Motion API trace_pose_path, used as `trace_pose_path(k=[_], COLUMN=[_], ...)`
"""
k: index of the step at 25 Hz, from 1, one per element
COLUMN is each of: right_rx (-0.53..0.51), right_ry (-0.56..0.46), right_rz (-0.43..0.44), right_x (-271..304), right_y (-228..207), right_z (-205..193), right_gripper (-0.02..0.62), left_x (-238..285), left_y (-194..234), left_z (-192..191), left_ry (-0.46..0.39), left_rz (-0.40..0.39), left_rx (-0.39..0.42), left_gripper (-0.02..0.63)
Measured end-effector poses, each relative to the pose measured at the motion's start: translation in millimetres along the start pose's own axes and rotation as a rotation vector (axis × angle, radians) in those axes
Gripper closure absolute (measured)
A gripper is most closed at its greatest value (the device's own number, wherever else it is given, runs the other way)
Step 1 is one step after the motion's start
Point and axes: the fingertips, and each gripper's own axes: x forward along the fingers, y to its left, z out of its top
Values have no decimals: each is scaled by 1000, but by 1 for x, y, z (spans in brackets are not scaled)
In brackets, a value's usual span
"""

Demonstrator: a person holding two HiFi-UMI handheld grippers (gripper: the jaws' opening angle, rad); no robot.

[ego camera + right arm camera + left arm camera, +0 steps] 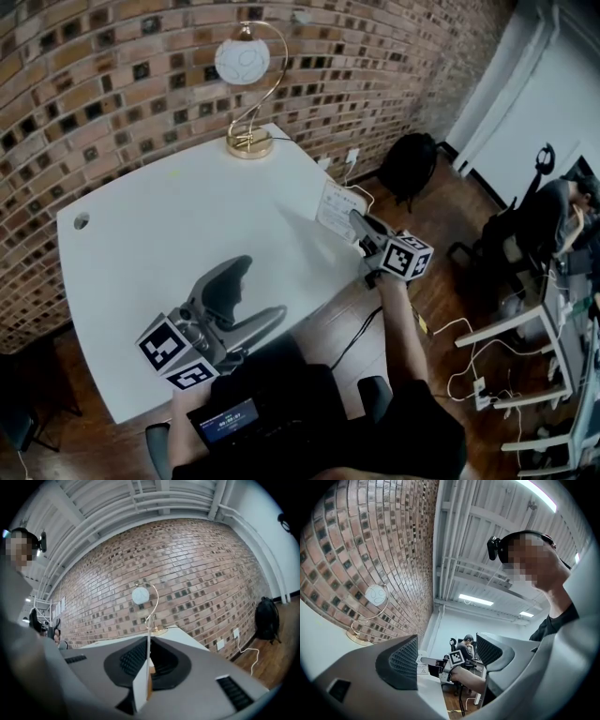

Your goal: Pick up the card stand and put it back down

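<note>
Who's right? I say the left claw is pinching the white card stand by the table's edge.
Wrong claw. The right claw is pinching the white card stand by the table's edge, as the right gripper view shows.

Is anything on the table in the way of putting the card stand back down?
Nothing visible. The right gripper holds the card stand at the right edge of the table. The lamp stands at the far edge, the left gripper near the front, both clear.
</note>
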Motion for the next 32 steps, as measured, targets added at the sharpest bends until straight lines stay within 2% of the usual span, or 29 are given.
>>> trace_pose_path(k=[12,19,27,32], right_rx=[38,7,-14,-11], right_ry=[-124,-178,-206,-209], right_rz=[179,292,373,411], right_x=[-1,4,11,22], right_y=[63,114,151,162], right_z=[43,69,86,89], right_gripper=[566,566,566,566], left_x=[-6,-14,-27,-30], left_y=[-1,0,8,11], left_z=[7,17,28,30], left_ry=[-33,-79,-112,-106], left_rz=[-11,-15,23,21], left_rx=[-13,-15,-6,2], left_gripper=[225,225,225,227])
